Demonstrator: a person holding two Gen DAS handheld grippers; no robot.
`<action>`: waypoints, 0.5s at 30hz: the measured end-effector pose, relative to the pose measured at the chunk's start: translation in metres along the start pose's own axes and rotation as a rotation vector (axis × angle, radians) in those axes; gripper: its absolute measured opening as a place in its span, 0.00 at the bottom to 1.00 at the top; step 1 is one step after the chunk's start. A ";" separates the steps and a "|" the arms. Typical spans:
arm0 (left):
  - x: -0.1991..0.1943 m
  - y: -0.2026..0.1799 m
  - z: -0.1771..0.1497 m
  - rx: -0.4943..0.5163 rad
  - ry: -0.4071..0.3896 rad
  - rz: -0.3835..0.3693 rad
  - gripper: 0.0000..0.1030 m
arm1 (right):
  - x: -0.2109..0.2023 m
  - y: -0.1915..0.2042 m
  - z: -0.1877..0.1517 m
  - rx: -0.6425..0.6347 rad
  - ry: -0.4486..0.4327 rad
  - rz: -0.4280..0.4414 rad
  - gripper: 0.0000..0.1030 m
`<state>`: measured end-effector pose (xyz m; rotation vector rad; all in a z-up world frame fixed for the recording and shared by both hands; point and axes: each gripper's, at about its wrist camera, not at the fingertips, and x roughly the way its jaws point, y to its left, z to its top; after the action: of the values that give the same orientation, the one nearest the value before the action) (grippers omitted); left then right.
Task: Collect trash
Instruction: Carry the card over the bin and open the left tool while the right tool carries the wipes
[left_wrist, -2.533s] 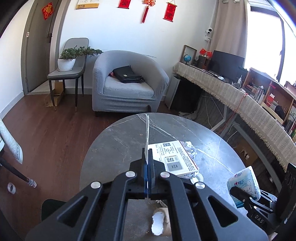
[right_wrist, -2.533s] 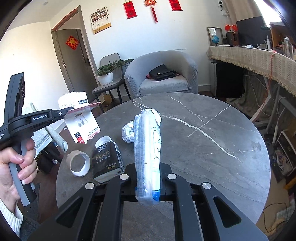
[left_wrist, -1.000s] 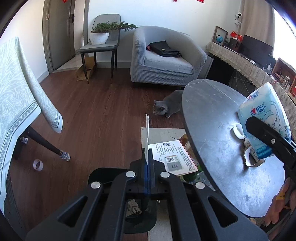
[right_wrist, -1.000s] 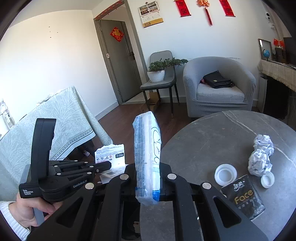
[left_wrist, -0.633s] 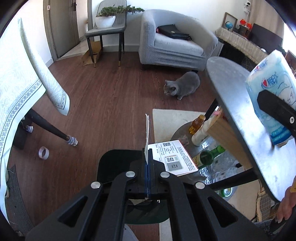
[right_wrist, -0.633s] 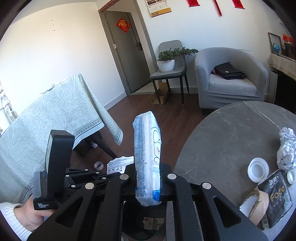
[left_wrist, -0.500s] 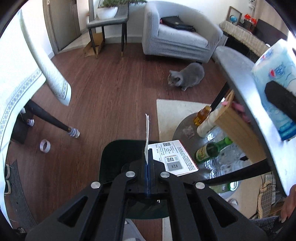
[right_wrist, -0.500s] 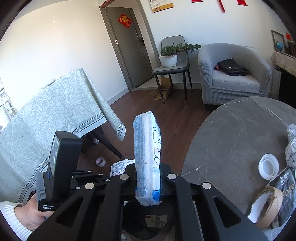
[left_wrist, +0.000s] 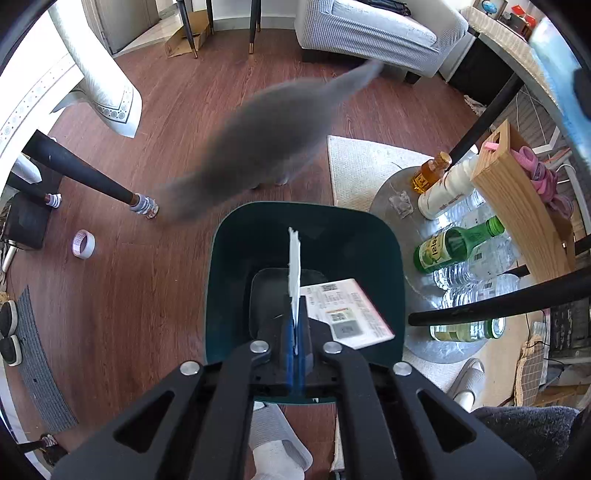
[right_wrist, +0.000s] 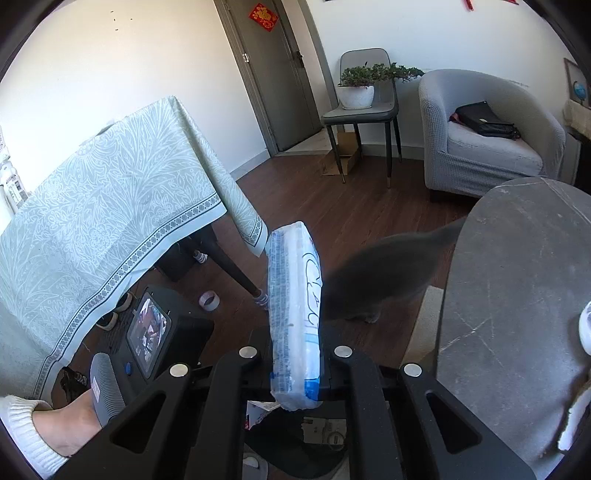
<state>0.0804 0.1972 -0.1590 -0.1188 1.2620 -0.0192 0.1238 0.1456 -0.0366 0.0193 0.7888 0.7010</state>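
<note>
Left wrist view: we note the left gripper (left_wrist: 294, 328), jaws clamped on a torn card (left_wrist: 295, 266), held directly over the green bin (left_wrist: 229, 266). The right gripper (right_wrist: 295, 365) jaws pinch a tissue pack (right_wrist: 293, 310) beside the tabletop (right_wrist: 517, 280).

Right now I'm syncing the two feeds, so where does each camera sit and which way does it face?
Left wrist: on the left gripper, facing down into the dark green bin; it pinches a torn card.
Right wrist: on the right gripper, facing across the room; it clamps a tissue pack; the left hand shows.
Shared: the grey cat.
</note>
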 end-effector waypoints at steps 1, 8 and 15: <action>0.000 0.001 -0.001 -0.001 -0.001 -0.004 0.11 | 0.004 0.002 -0.001 -0.003 0.008 0.001 0.10; -0.013 0.013 -0.001 -0.020 -0.030 -0.007 0.22 | 0.031 0.011 -0.007 -0.017 0.059 -0.008 0.10; -0.047 0.023 0.002 -0.055 -0.137 -0.028 0.22 | 0.066 0.011 -0.020 -0.007 0.145 -0.013 0.10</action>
<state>0.0671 0.2243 -0.1160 -0.1825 1.1242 -0.0002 0.1365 0.1881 -0.0908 -0.0435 0.9247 0.6980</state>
